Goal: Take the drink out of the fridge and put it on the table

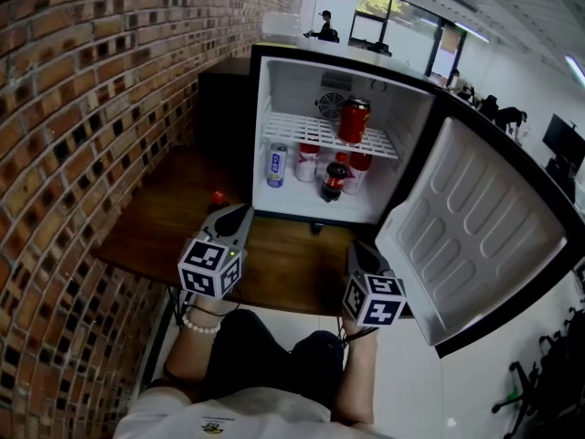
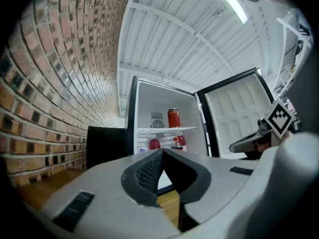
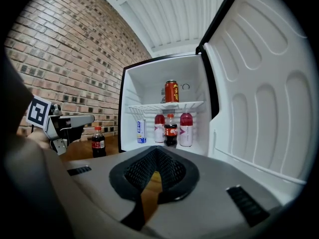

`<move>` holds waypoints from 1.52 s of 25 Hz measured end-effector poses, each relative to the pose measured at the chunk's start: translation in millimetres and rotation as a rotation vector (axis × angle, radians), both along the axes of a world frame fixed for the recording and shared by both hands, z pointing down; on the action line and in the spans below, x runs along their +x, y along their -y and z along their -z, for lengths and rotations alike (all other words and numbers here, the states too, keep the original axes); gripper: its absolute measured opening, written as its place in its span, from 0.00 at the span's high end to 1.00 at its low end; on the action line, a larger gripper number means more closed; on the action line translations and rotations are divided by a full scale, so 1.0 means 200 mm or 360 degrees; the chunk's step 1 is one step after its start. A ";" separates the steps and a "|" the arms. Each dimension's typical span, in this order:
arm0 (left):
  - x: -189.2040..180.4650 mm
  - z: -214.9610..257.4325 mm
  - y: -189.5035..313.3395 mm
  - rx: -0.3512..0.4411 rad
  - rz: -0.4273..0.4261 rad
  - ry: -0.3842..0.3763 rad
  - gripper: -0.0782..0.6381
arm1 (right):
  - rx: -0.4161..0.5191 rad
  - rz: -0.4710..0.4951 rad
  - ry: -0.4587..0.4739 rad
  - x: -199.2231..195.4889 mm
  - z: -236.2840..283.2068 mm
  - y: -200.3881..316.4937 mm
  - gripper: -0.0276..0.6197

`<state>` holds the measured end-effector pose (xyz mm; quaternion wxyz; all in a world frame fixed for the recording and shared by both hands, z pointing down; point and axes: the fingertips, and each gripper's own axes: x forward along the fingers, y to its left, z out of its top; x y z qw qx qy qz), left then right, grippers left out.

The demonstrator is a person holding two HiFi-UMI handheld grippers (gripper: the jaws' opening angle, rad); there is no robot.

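Note:
The small fridge (image 1: 416,117) stands open on the wooden table (image 1: 283,268). A red can (image 1: 354,120) stands on its wire shelf. Below the shelf are a white and blue can (image 1: 277,165), a cola bottle (image 1: 334,181) and two red bottles (image 3: 186,129). A second small cola bottle (image 3: 98,142) stands on the table left of the fridge, beside the brick wall. My left gripper (image 1: 239,211) is shut and empty, over the table just in front of that bottle. My right gripper (image 1: 358,247) is shut and empty, near the table's front edge, facing the fridge.
The fridge door (image 1: 475,236) swings wide to the right, past the table's edge. A brick wall (image 1: 82,108) runs along the left. A black box (image 1: 224,108) stands left of the fridge. People sit at desks far behind.

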<state>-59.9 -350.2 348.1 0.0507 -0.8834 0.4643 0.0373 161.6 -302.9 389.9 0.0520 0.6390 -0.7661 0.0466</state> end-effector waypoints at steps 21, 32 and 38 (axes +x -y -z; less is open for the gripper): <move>0.50 -0.14 0.00 -0.0250 -0.0250 -0.0054 0.89 | 0.0011 -0.0009 -0.0039 0.01 0.04 -0.02 0.94; 0.47 -0.17 0.00 -0.0260 -0.0226 -0.0036 0.89 | 0.0005 -0.0009 -0.0065 -0.01 0.04 -0.02 0.94; 0.47 -0.16 0.00 -0.0260 -0.0234 -0.0047 0.89 | 0.0015 -0.0015 -0.0075 -0.01 0.05 -0.03 0.94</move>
